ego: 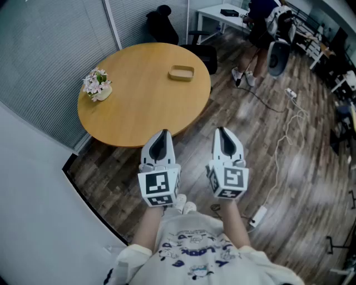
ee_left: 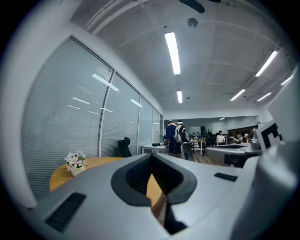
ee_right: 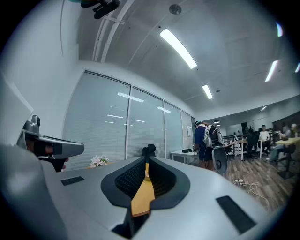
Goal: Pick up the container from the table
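Observation:
The container [ego: 181, 73] is a small, shallow tan tray that lies on the far right part of the round wooden table [ego: 139, 111]. My left gripper [ego: 161, 136] is shut and empty, and hangs over the table's near edge, well short of the container. My right gripper [ego: 223, 133] is also shut and empty, and is held over the floor just off the table's near right edge. In the left gripper view, the left gripper [ee_left: 152, 164] shows only a thin slit between closed jaws. The right gripper [ee_right: 146, 171] looks the same, with a strip of table seen through the slit.
A pot of pink and white flowers [ego: 97, 84] stands at the table's left edge. Black chairs [ego: 201, 54] stand behind the table. A glass wall with blinds [ego: 50, 50] runs along the left. A standing person [ego: 261, 25], a white desk [ego: 219, 15] and floor cables [ego: 281, 139] are at the right.

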